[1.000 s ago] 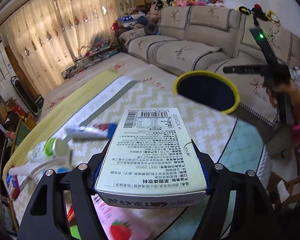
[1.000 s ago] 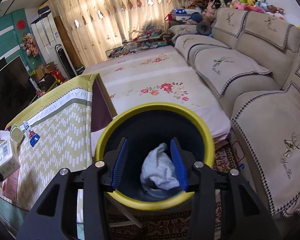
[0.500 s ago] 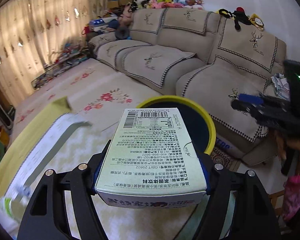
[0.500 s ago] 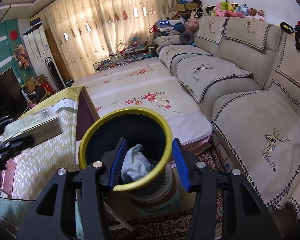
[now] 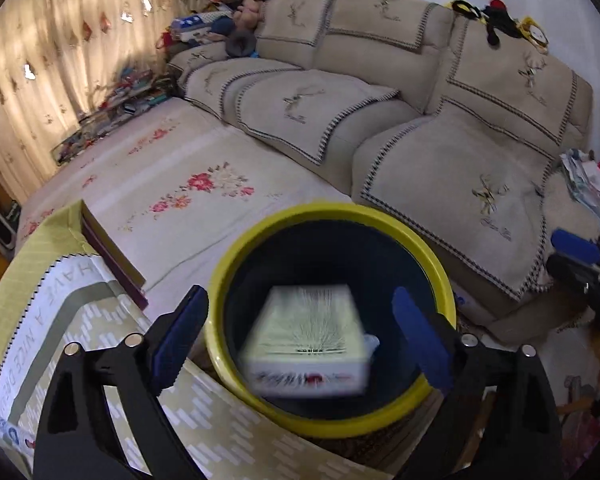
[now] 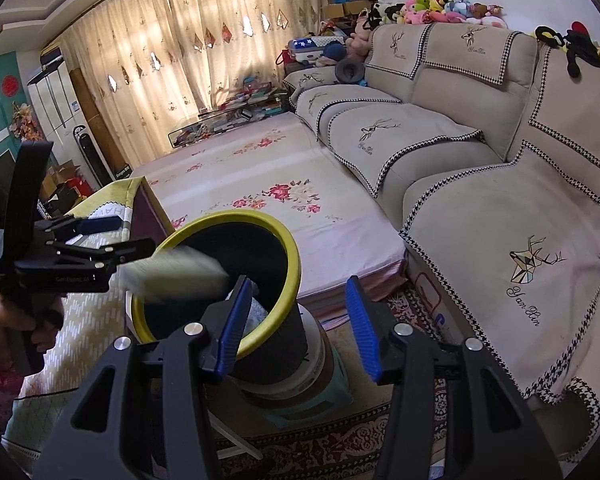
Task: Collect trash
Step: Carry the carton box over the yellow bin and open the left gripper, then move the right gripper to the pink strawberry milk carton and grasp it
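Note:
A white carton box (image 5: pixel 306 340) is blurred and in free fall inside the mouth of the dark bin with a yellow rim (image 5: pixel 332 214). My left gripper (image 5: pixel 300 336) is open above the bin, its blue pads clear of the box. In the right wrist view the box (image 6: pixel 176 272) drops just past the left gripper (image 6: pixel 100 236) into the bin (image 6: pixel 288 256). My right gripper (image 6: pixel 294 324) is open and empty, to the right of the bin. A crumpled pale tissue (image 6: pixel 258 314) lies inside the bin.
The bin stands on a stool (image 6: pixel 312 404) by the corner of the table with a green patterned cloth (image 5: pixel 80 320). A beige sofa (image 6: pixel 460 152) runs along the right. A floral mat (image 6: pixel 284 196) covers the floor beyond.
My left gripper carried the box from over the table to above the bin, then opened and let it go. The right gripper drew back from the bin and to its right.

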The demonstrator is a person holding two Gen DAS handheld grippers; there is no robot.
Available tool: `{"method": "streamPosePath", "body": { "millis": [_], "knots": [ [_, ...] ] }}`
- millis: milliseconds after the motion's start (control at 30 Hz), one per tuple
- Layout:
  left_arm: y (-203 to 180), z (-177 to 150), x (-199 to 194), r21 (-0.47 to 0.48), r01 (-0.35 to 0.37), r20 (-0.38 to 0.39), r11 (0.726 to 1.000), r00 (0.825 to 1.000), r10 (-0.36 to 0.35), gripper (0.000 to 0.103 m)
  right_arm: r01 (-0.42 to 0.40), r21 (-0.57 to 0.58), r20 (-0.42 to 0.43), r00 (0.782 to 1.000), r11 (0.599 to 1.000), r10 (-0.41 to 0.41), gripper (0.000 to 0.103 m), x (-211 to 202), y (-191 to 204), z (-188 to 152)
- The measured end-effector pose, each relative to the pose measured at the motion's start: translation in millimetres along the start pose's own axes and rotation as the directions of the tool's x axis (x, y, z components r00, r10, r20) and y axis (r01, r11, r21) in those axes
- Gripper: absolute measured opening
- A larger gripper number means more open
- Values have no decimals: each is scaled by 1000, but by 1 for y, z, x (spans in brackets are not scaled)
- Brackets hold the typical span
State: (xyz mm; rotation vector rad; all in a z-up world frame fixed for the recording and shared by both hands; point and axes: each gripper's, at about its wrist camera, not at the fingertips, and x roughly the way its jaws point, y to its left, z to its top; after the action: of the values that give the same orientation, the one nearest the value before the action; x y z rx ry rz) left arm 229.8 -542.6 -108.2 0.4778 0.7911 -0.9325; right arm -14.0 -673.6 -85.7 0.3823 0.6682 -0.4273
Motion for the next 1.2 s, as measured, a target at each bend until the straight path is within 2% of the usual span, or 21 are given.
{"method": "streamPosePath", "body": {
  "millis": [67,200,333,500,600,700,800,900,1000,1100,1200],
  "knots": [
    [3,-2,-14,-10,-2,26,1000,1000,2,92,-10,-3,-3,1000,1000,10,47,0,3,-1],
    [9,-15,-66,-38,-35,107,999,993,39,95,-33,-11,-9,999,999,33,47,2,13,-4],
    [27,-48,-130,-118,-41,188,992,980,63,98,-57,-28,-21,998,998,57,47,3,26,-7],
    [51,-101,-200,-203,-107,244,973,957,156,98,-94,-68,-38,995,993,92,48,2,52,-14],
    [62,-137,-239,-247,-181,261,952,934,245,98,-115,-88,-45,993,989,112,48,0,71,-17],
    [78,-171,-276,-307,-258,259,916,904,341,98,-146,-119,-59,988,982,140,48,0,93,-22],
    [91,-201,-304,-361,-286,253,888,886,388,98,-191,-158,-84,980,969,179,49,3,123,-26],
    [106,-231,-330,-420,-326,230,847,865,446,98,-238,-194,-102,970,952,222,49,2,152,-31],
    [123,-270,-356,-481,-401,187,780,822,538,98,-306,-240,-128,951,921,282,49,-2,192,-38],
    [136,-301,-373,-529,-430,150,731,801,580,98,-369,-281,-159,928,886,337,49,-8,230,-49],
    [145,-320,-384,-561,-433,135,706,793,594,98,-417,-332,-191,908,846,373,49,-14,271,-63]
  ]
}}
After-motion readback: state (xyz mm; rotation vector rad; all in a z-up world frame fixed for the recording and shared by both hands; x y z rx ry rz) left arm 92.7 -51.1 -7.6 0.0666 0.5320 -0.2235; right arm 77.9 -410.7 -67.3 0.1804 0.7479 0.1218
